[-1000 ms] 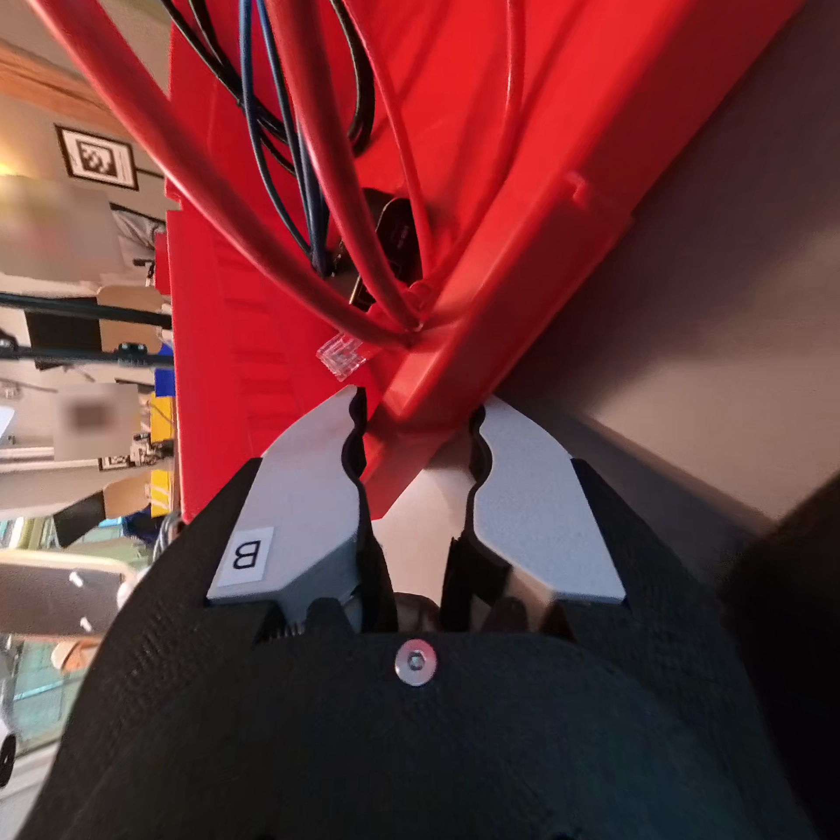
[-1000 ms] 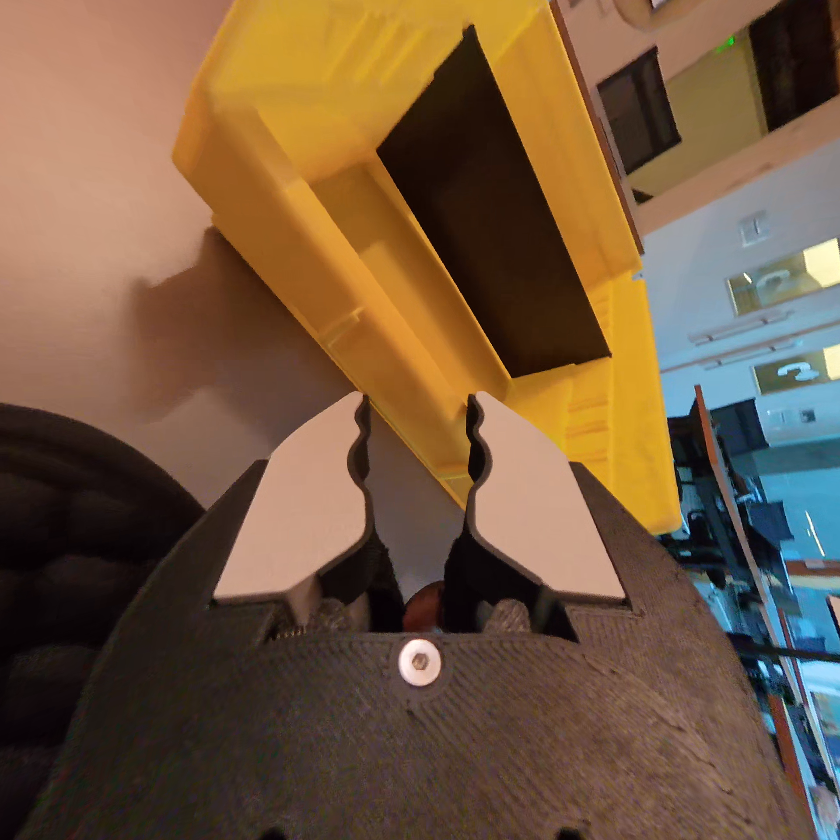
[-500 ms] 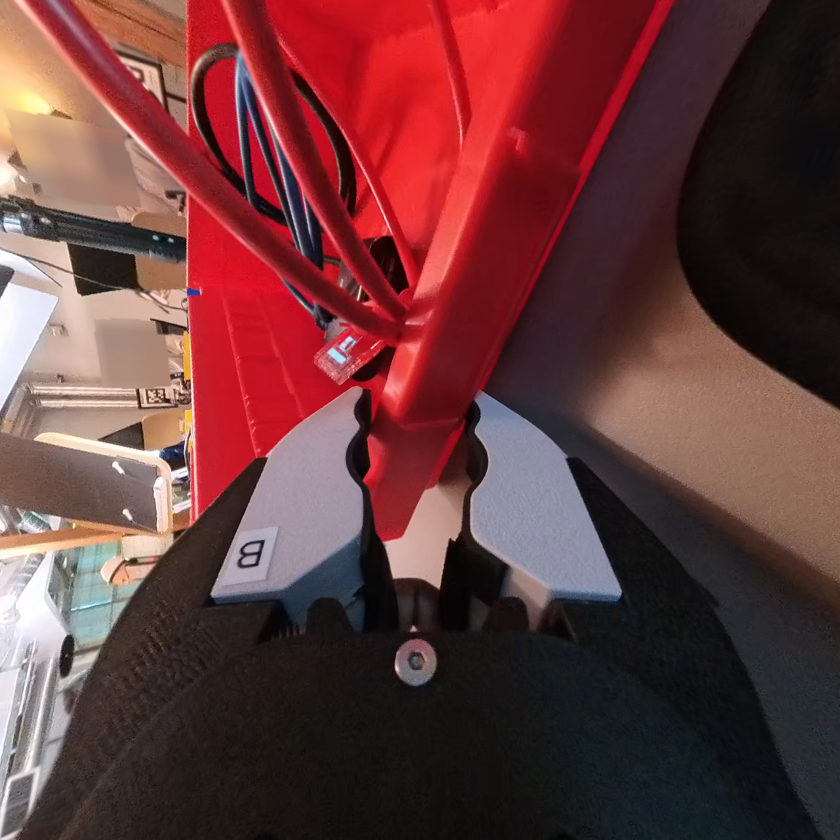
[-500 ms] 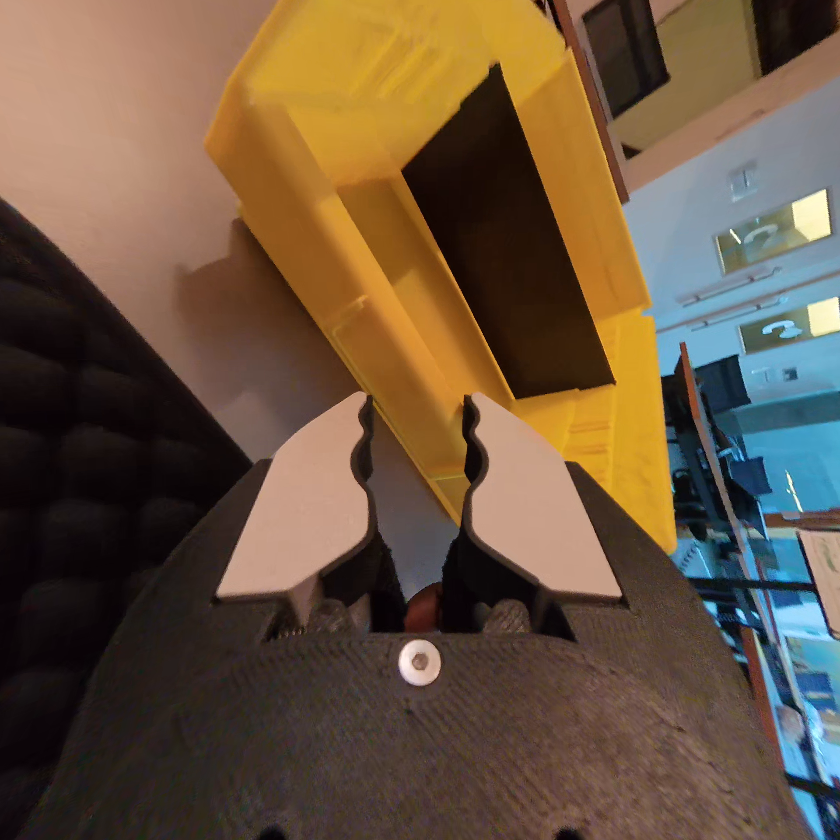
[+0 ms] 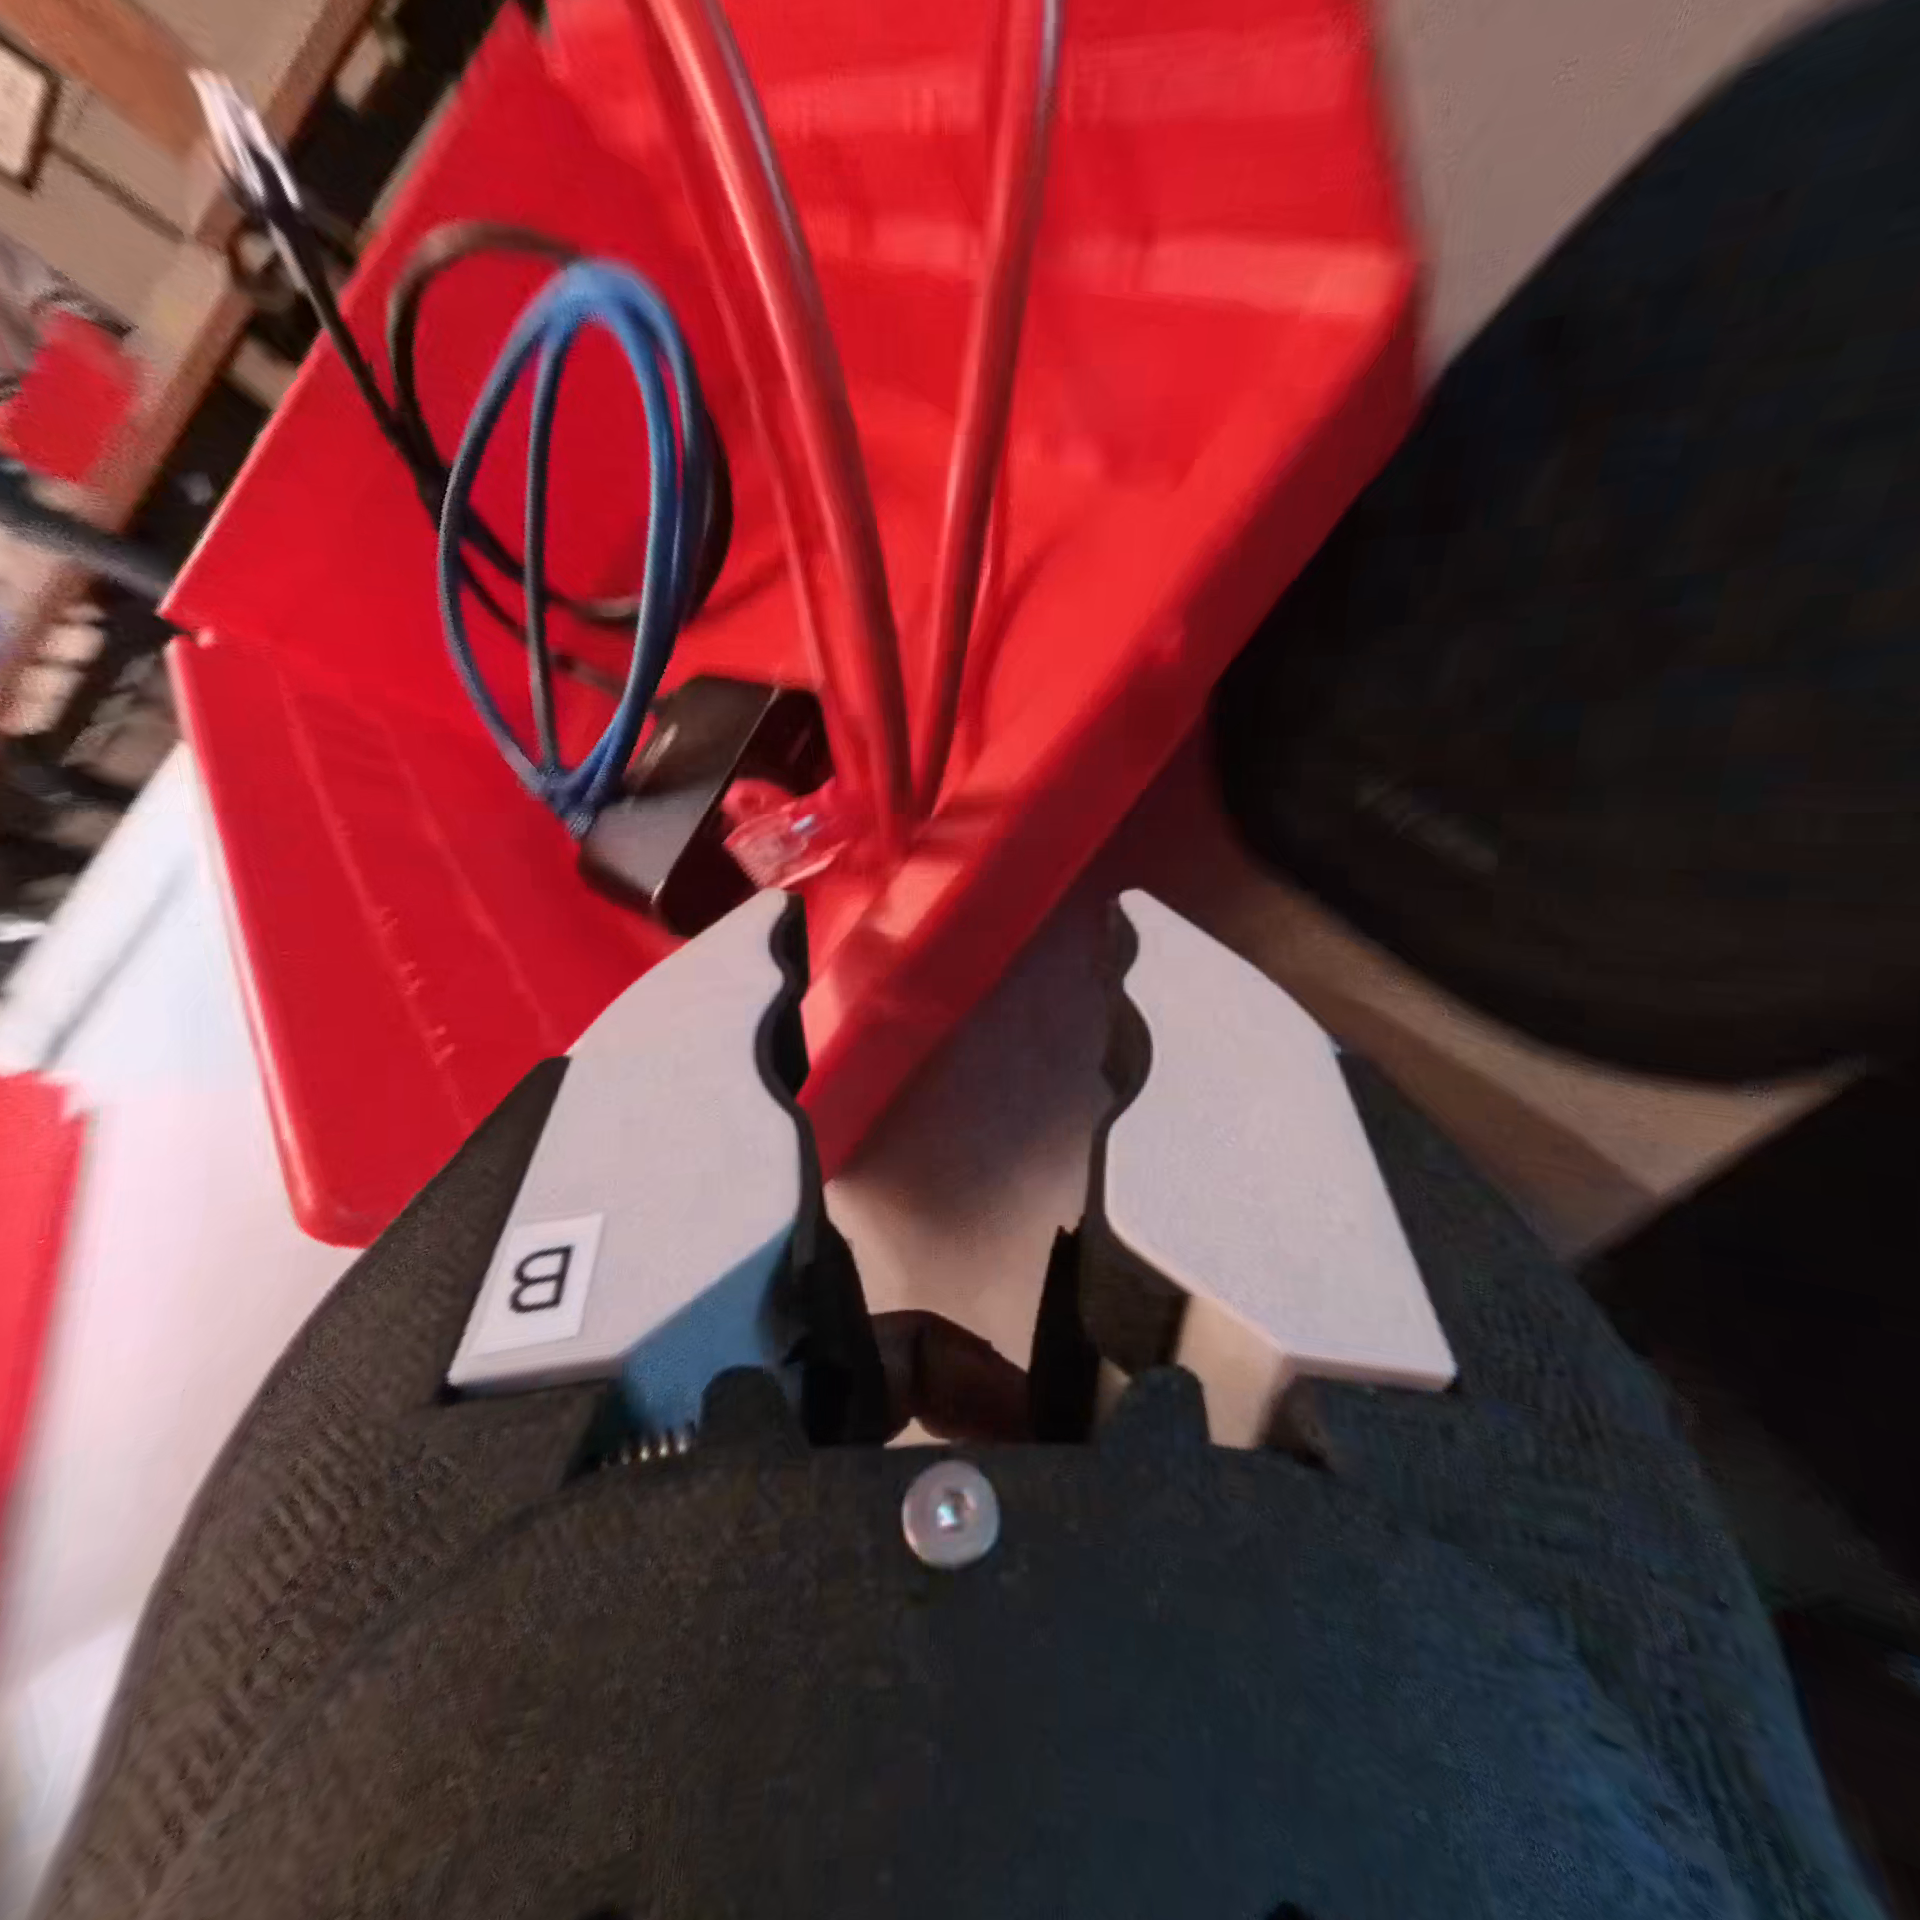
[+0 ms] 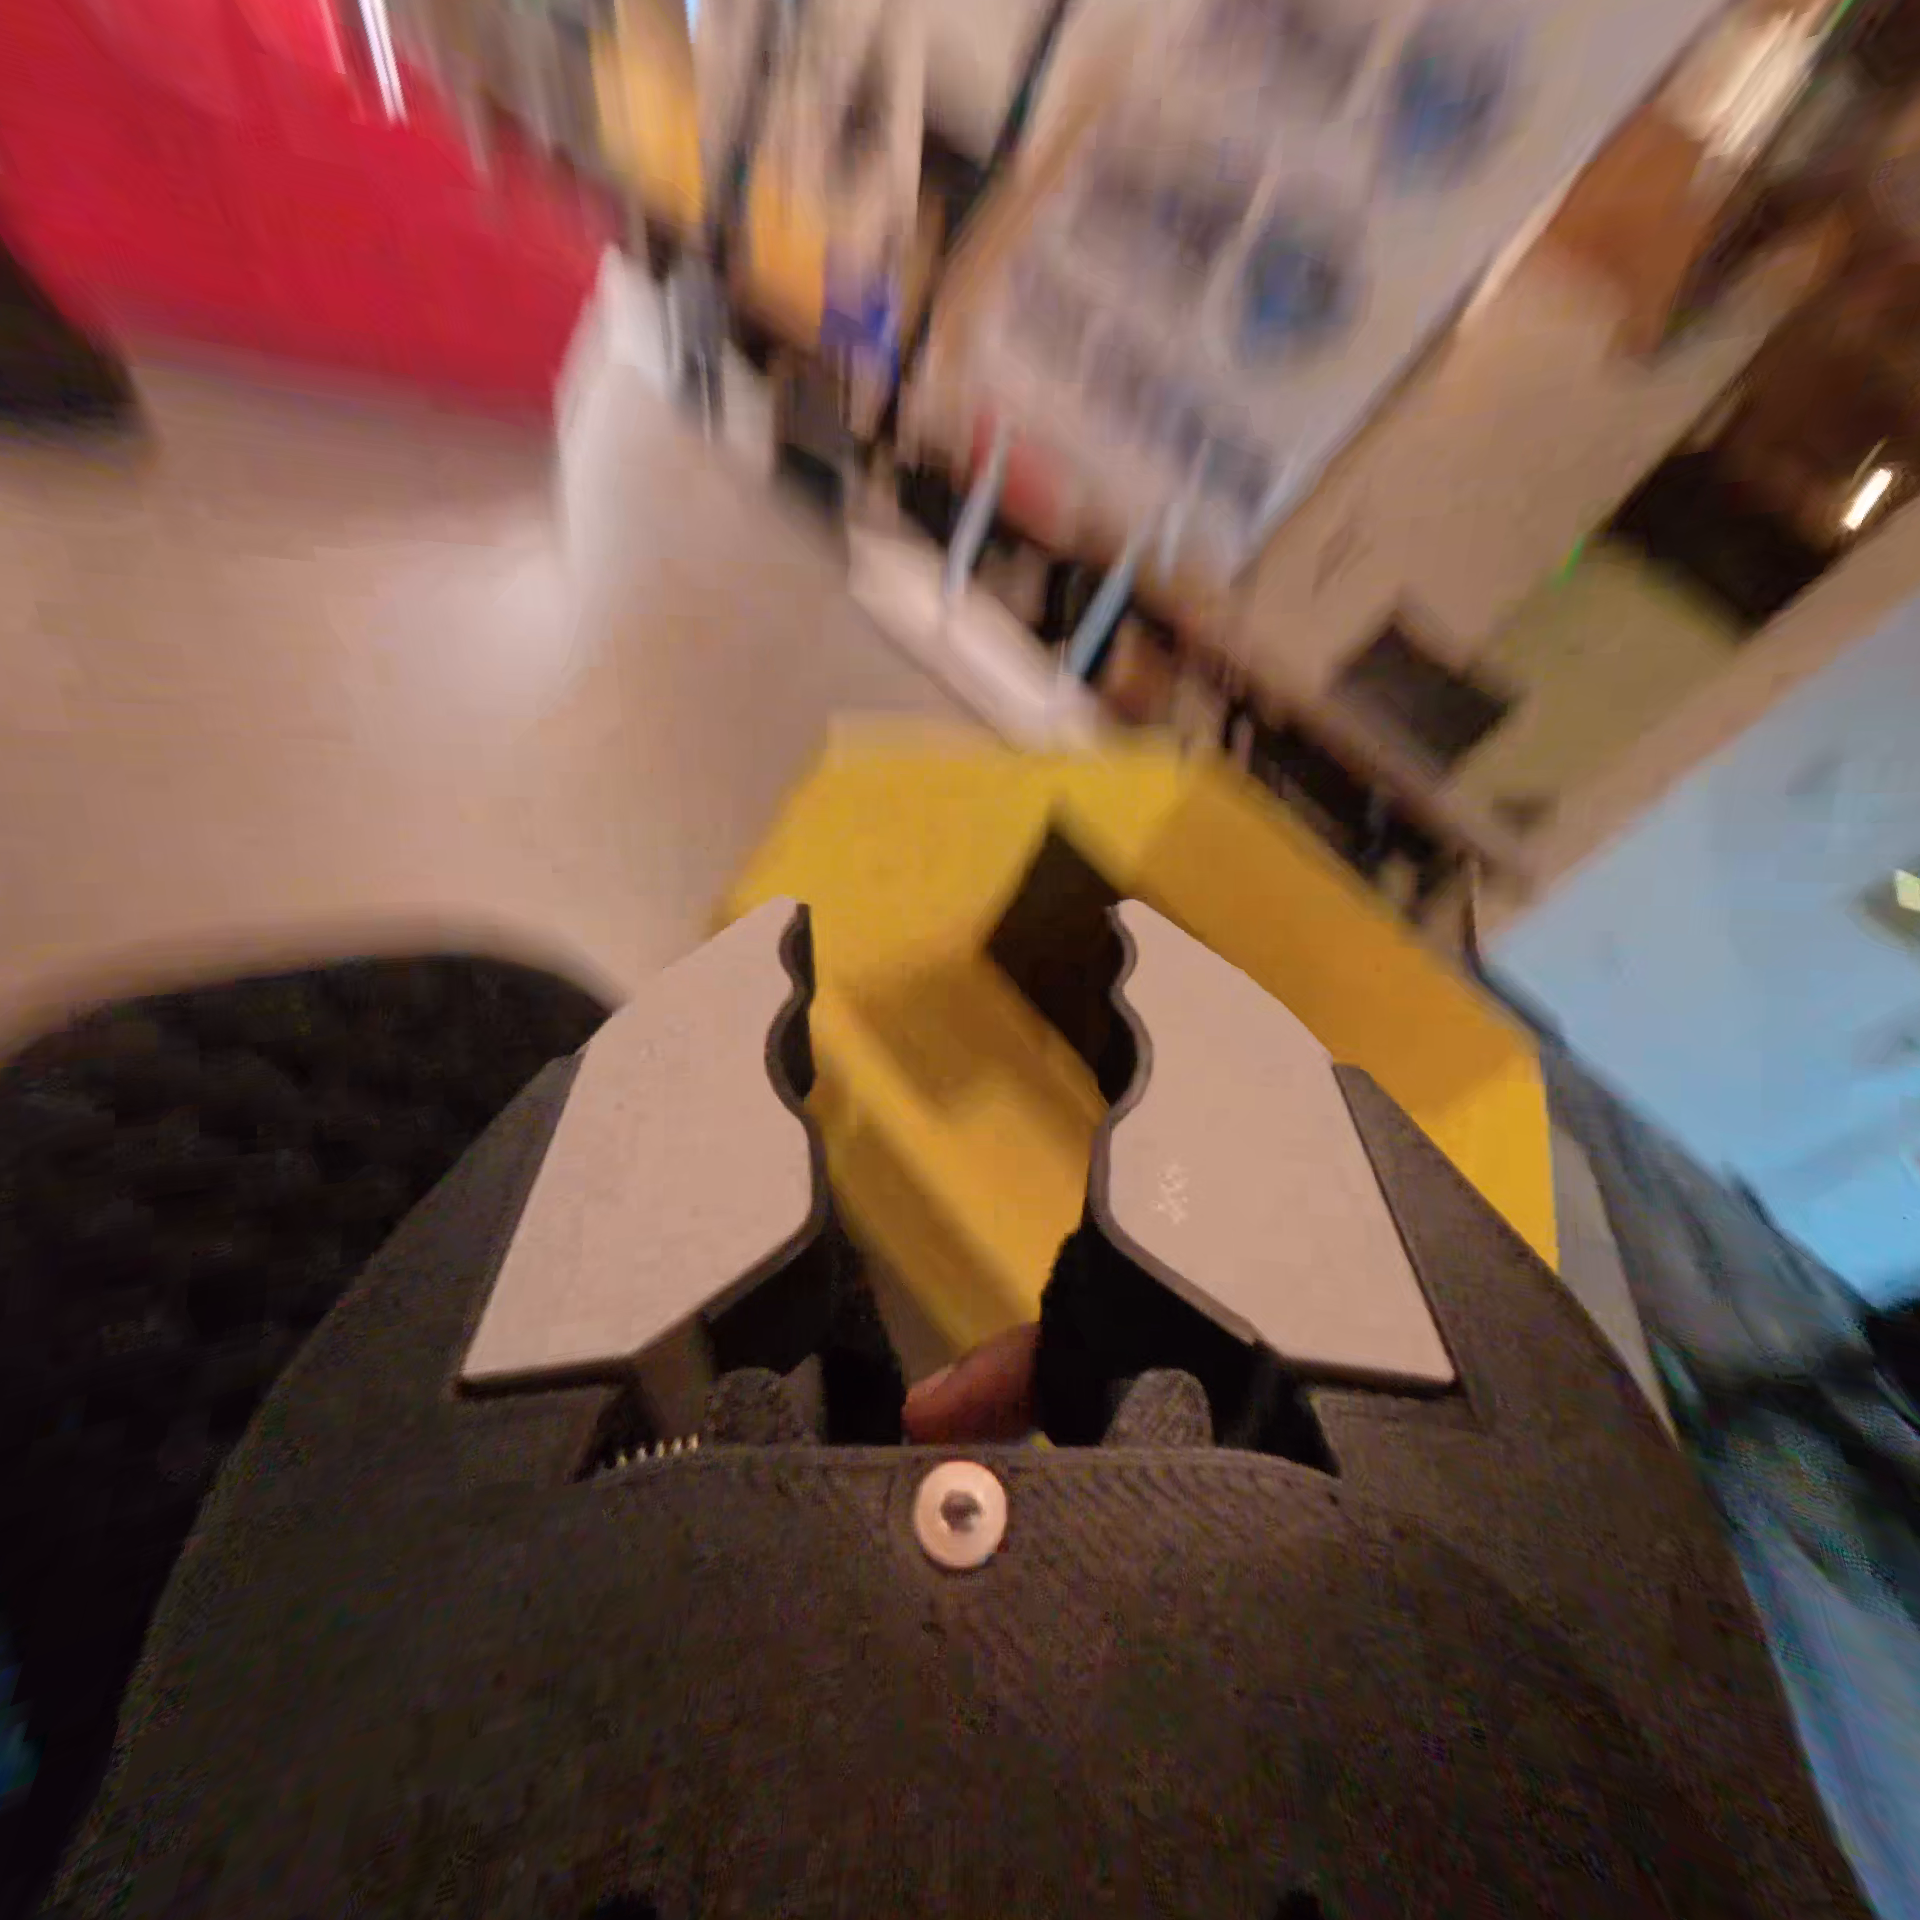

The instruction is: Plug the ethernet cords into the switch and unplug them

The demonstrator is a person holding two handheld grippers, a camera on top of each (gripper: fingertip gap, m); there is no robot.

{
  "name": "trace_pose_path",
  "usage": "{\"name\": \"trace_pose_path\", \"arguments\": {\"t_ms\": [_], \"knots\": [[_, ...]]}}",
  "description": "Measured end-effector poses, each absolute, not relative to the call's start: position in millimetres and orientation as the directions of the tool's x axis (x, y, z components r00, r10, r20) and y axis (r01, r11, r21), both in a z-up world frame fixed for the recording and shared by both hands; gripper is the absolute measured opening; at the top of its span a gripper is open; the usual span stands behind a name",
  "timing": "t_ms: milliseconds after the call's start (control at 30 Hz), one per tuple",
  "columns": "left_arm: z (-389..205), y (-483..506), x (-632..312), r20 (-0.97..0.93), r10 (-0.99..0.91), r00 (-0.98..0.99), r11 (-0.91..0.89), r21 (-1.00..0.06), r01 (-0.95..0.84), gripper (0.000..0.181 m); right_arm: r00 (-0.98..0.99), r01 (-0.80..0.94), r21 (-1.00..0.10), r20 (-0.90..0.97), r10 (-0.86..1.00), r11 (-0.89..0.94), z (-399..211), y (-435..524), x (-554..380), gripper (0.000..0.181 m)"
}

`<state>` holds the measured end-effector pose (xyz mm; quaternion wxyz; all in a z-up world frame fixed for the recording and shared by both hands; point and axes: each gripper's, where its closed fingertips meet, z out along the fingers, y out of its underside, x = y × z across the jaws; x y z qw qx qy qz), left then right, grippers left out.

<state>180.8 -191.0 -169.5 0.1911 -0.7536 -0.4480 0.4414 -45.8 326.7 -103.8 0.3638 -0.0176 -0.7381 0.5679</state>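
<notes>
In the left wrist view a red bin (image 5: 1091, 416) holds red cords (image 5: 831, 468), a coiled blue cord (image 5: 488, 468), a black cord (image 5: 416, 291) and a small black box (image 5: 696, 821). A clear plug (image 5: 779, 842) lies at the bin's near corner. My left gripper (image 5: 956, 914) is open, and the bin's near corner sits between its fingers. In the blurred right wrist view a yellow bin (image 6: 1299, 914) holds a dark flat box, apparently the switch (image 6: 1049, 925). My right gripper (image 6: 961, 925) is open and empty just in front of it.
A large black rounded object lies to the right of the red bin (image 5: 1610, 623) and shows at the lower left of the right wrist view (image 6: 260, 1143). The red bin shows blurred at that view's top left (image 6: 260, 187). Both bins rest on a pale table (image 6: 364, 675).
Both grippers have swung. The left now looks more into the red bin from above. The right moved fast, blurring its view, and the yellow bin now sits lower between its fingers.
</notes>
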Motion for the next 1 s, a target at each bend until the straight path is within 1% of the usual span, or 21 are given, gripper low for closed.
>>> {"name": "trace_pose_path", "arguments": {"t_ms": [33, 67, 100, 133, 167, 200, 233, 267, 300, 333, 367, 467, 533, 600, 633, 700, 733, 833, 900, 933, 1000], "knots": [[-154.4, -175.9, 181.8, -0.422, 0.878, 0.223, -0.478, -0.764, 0.433, 0.059, -0.751, -0.456, -0.88, 0.46, 0.474, 0.132, -68.6, 322.8, -31.1, 0.054], [-133.1, -163.6, 181.8, -0.389, 0.894, 0.222, -0.445, -0.833, 0.33, 0.062, -0.77, -0.51, -0.854, 0.398, 0.499, -0.106, -33.7, 325.2, -15.5, 0.053], [-107.5, -155.7, 181.4, -0.397, 0.897, 0.193, -0.432, -0.878, 0.207, 0.061, -0.796, -0.533, -0.781, 0.332, 0.506, -0.326, -4.5, 333.0, -1.0, 0.052], [-79.5, -153.3, 180.9, -0.42, 0.9, 0.121, -0.43, -0.899, 0.081, 0.061, -0.825, -0.526, -0.687, 0.27, 0.496, -0.501, 15.5, 342.5, 10.1, 0.051], [-50.7, -157.3, 181.1, -0.423, 0.906, 0.005, -0.422, -0.906, -0.031, 0.059, -0.851, -0.503, -0.599, 0.214, 0.48, -0.624, 26.7, 350.1, 15.7, 0.051], [-25.2, -165.0, 181.7, -0.364, 0.924, -0.113, -0.377, -0.919, -0.12, 0.056, -0.873, -0.472, -0.53, 0.167, 0.459, -0.704, 30.8, 353.1, 16.8, 0.052], [-8.4, -172.5, 180.3, -0.259, 0.949, -0.182, -0.29, -0.941, -0.173, 0.055, -0.894, -0.434, -0.489, 0.126, 0.431, -0.757, 29.9, 350.5, 14.2, 0.055], [-1.9, -175.6, 175.3, -0.178, 0.965, -0.191, -0.213, -0.961, -0.179, 0.055, -0.914, -0.385, -0.475, 0.081, 0.397, -0.791, 26.6, 343.4, 8.4, 0.06], [-2.5, -174.4, 167.2, -0.164, 0.972, -0.167, -0.189, -0.971, -0.144, 0.056, -0.935, -0.328, -0.477, 0.038, 0.354, -0.816, 23.5, 333.6, 2.8, 0.065], [-8.1, -174.7, 157.8, -0.198, 0.969, -0.147, -0.21, -0.975, -0.071, 0.056, -0.953, -0.273, -0.489, 0.019, 0.303, -0.828, 22.2, 322.7, 1.4, 0.071], [-16.6, -180.9, 149.0, -0.256, 0.955, -0.15, -0.254, -0.967, 0.035, 0.056, -0.965, -0.237, -0.51, 0.024, 0.261, -0.827, 21.8, 312.0, 3.9, 0.071], [-39.0, -210.9, 129.0, -0.437, 0.89, -0.128, -0.371, -0.859, 0.353, 0.057, -0.965, -0.247, -0.595, 0.08, 0.25, -0.765, 14.2, 286.5, 9.5, 0.067], [-58.6, -220.9, 119.1, -0.407, 0.913, -0.028, -0.327, -0.77, 0.548, 0.057, -0.949, -0.297, -0.643, 0.118, 0.291, -0.706, 8.8, 276.4, 8.4, 0.066], [-85.7, -221.8, 115.7, -0.309, 0.946, 0.103, -0.28, -0.613, 0.738, 0.066, -0.936, -0.333, -0.668, 0.148, 0.32, -0.666, 4.9, 270.5, 7.6, 0.064], [-94.8, -228.4, 112.6, -0.312, 0.939, 0.142, -0.296, -0.531, 0.794, 0.069, -0.933, -0.34, -0.677, 0.156, 0.324, -0.653, 3.2, 268.0, 7.3, 0.063], [-110.2, -244.7, 102.0, -0.367, 0.895, 0.253, -0.392, -0.379, 0.838, 0.074, -0.934, -0.337, -0.699, 0.167, 0.315, -0.63, -0.3, 262.7, 7.3, 0.062], [-118.9, -247.4, 96.5, -0.365, 0.874, 0.322, -0.443, -0.323, 0.836, 0.075, -0.935, -0.335, -0.711, 0.172, 0.309, -0.618, -2.2, 259.9, 7.2, 0.062], [-150.4, -240.7, 98.9, -0.233, 0.815, 0.531, -0.57, -0.153, 0.807, 0.075, -0.931, -0.343, -0.745, 0.19, 0.311, -0.572, -8.6, 251.9, 5.6, 0.061], [-162.4, -252.3, 103.9, -0.231, 0.747, 0.623, -0.642, -0.008, 0.767, 0.076, -0.924, -0.359, -0.769, 0.211, 0.319, -0.53, -14.2, 245.5, 4.1, 0.061], [-166.0, -255.9, 104.9, -0.218, 0.73, 0.648, -0.657, 0.039, 0.753, 0.079, -0.921, -0.366, -0.779, 0.225, 0.319, -0.508, -17.0, 242.1, 4.2, 0.061], [-173.2, -251.4, 96.7, -0.177, 0.738, 0.651, -0.658, 0.024, 0.752, 0.082, -0.914, -0.384, -0.799, 0.257, 0.315, -0.463, -23.2, 234.9, 5.2, 0.06]]}}
